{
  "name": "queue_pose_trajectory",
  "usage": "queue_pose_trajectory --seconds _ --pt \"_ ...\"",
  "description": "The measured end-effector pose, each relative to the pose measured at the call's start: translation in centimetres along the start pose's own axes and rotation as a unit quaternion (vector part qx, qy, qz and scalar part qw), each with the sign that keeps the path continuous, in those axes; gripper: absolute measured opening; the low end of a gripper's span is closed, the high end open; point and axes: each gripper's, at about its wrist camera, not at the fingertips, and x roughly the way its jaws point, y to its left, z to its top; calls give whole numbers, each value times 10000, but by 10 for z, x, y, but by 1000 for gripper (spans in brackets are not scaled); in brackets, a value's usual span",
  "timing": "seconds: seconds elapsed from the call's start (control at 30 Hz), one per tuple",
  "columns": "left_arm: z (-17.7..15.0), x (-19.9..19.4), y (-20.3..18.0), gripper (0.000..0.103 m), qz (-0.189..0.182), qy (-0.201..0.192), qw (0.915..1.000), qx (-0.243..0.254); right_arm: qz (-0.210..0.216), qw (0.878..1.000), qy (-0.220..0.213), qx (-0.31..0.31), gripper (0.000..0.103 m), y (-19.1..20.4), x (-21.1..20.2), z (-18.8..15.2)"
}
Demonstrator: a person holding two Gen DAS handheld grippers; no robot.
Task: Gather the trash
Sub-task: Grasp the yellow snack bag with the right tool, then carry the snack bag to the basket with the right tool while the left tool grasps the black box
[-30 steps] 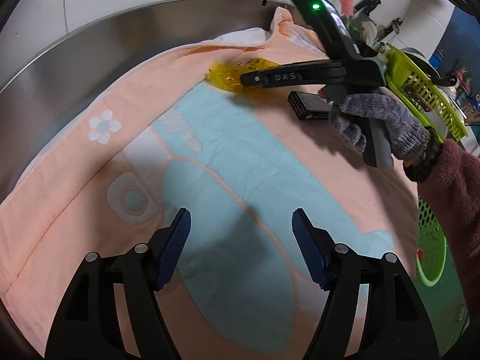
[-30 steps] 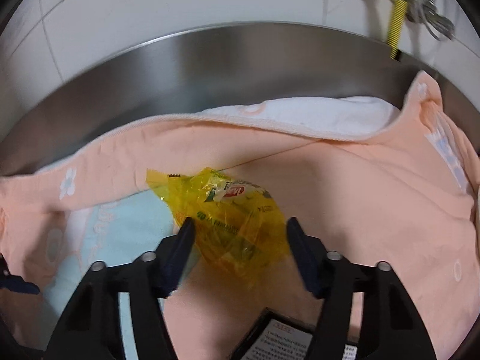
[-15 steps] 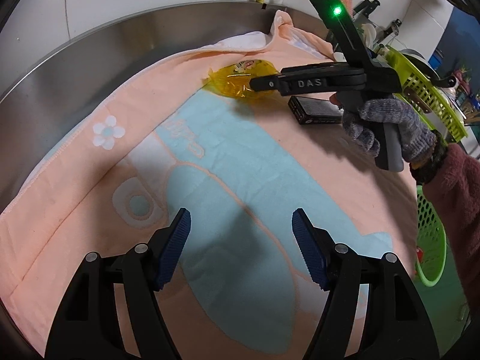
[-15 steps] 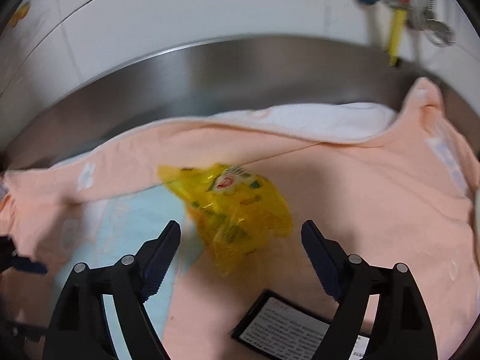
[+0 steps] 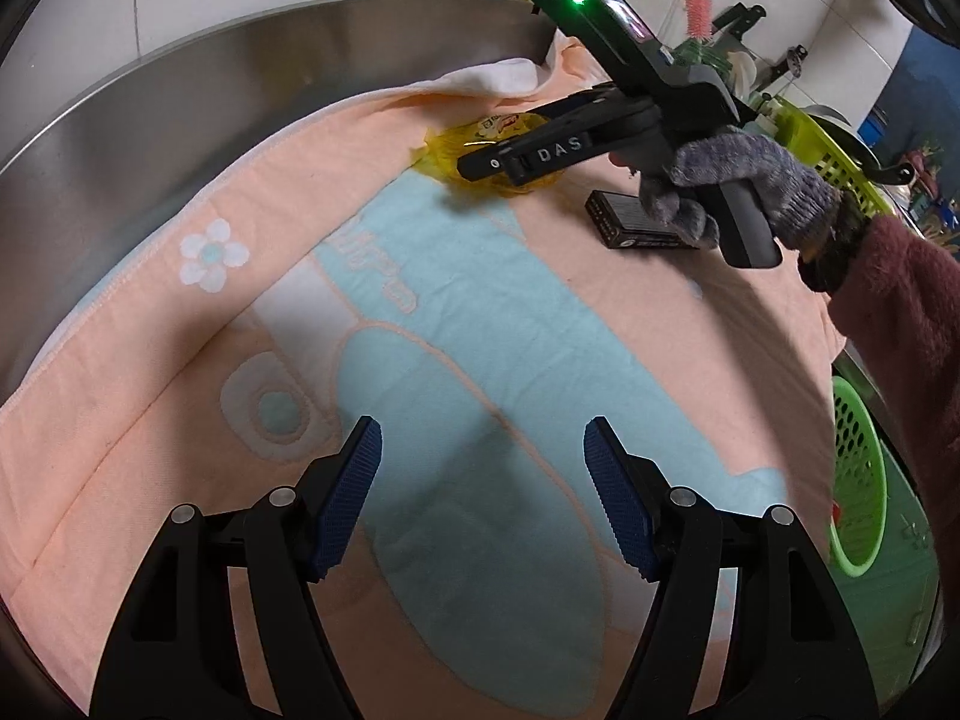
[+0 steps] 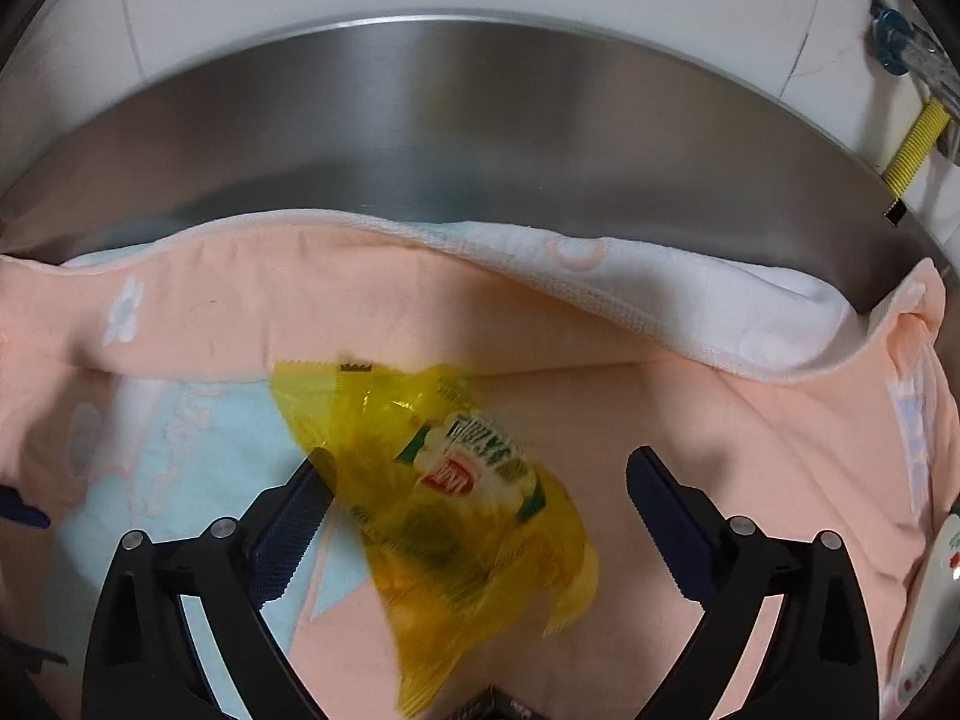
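The yellow wrapper lies on the towel, between the right gripper's opening jaws, its long axis running slantwise across the gap; no pad presses it. The left gripper hangs well apart over bare towel, jaws half-open and empty. The right hand is nearer.

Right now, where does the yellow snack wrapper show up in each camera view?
Left wrist: yellow snack wrapper upper centre, partly behind the right hand-held gripper.
Right wrist: wrapper lower centre, between that hand-held gripper's opening fingers.
Shared landmark: folded-back white towel edge.
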Motion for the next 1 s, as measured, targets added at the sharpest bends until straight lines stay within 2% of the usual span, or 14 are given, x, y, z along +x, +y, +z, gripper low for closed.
queue_pose_trajectory --seconds 0.1,0.13,0.17,0.27,0.4,0.5,0.57,0.73,0.87,1.0 --pt "-1 -1 -1 70 -2 -7 10000 14 33 10000 2 -69 90 4 5 2" --pt "-1 -1 -1 70 0 -11 10000 18 28 10000 22 -62 76 3 7 0" --pt "-1 -1 -2 70 1 -13 10000 10 63 9999 76 -19 68 6 9 -1" --pt "0 -1 -1 70 10 -14 10000 -24 -68 10000 23 39 62 12 8 -5" --pt "3 -3 -5 70 23 -35 10000 42 102 9990 -188 394 51 11 -12 -16" --pt "9 -6 -14 70 49 -102 9997 198 169 9963 -434 718 49 6 -36 -29" --pt "14 -7 -19 70 46 -131 9994 319 358 9917 -645 1049 49 -4 -60 -42" --pt "32 0 -42 70 30 -171 9965 812 255 9840 -926 1504 49 -29 -115 -82" --pt "53 14 -67 70 -28 -193 9903 1375 110 9752 -1066 1938 49 -40 -162 -133" --pt "76 42 -93 70 -78 -87 9788 2043 -70 9671 -1084 2302 49 -55 -187 -178"
